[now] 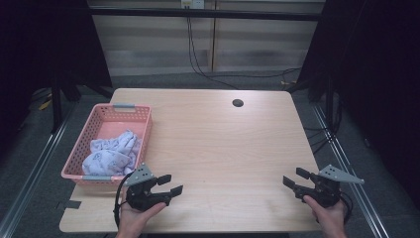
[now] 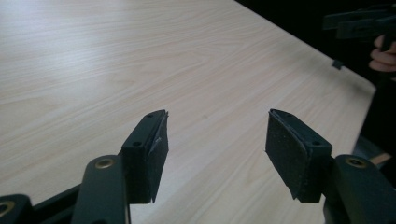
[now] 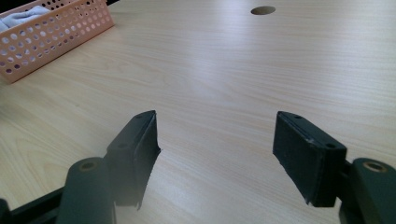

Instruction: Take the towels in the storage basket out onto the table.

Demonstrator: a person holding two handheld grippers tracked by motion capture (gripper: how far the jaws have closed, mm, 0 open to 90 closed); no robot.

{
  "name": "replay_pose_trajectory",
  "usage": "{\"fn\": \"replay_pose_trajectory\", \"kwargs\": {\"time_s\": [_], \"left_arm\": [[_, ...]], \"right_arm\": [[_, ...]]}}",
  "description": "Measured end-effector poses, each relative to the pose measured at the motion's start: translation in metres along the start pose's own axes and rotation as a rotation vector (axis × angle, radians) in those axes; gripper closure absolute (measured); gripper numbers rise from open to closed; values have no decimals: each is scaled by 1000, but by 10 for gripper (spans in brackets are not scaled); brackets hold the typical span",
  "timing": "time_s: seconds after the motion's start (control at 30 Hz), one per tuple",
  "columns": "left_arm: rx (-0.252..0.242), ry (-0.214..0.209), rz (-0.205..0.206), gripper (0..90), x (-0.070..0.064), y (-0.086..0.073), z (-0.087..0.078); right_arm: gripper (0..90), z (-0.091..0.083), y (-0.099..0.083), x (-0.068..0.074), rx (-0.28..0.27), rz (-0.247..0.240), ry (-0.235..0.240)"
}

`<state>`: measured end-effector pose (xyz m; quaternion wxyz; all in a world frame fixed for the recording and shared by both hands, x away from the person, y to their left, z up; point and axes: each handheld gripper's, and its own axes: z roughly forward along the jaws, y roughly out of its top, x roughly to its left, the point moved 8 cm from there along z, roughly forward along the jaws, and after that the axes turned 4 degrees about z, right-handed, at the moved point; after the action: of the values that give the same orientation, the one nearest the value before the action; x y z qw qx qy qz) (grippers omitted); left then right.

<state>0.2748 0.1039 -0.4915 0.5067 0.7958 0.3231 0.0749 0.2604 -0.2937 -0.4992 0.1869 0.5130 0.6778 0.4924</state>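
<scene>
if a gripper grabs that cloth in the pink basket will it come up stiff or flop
The cloth lies crumpled in soft folds, so it will probably flop and drape from whichever pinch lifts it. It looks thin, so likely light. Its bulk fills the near part of the basket, whose walls are perforated, so a trailing fold might snag the rim.

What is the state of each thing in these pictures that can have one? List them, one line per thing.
left gripper: open, holding nothing, low over the table near the basket.
right gripper: open, holding nothing, at the table's right near edge.
pink basket: upright at the table's left edge, holding the cloth.
cloth: crumpled, lying inside the basket.
table: bare wood between the grippers.
</scene>
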Motion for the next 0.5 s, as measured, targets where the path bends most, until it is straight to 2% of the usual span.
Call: {"fn": "replay_pose_trajectory", "kwargs": {"time_s": [0.07,0.17,0.37,0.43,0.5], "left_arm": [[-6,-12,-6,391,-1,2,4],[13,-16,-2,391,0,1,8],[18,-16,6,391,0,1,5],[32,30,-6,391,4,-1,2],[63,45,-10,388,7,-7,-3]], "right_arm": [[309,0,0,0,1,-3,0],[309,0,0,0,4,3,8],[309,1,-2,4,12,-9,30],[308,0,-2,5,11,-15,30],[307,-1,-2,7,8,-24,32]]}}
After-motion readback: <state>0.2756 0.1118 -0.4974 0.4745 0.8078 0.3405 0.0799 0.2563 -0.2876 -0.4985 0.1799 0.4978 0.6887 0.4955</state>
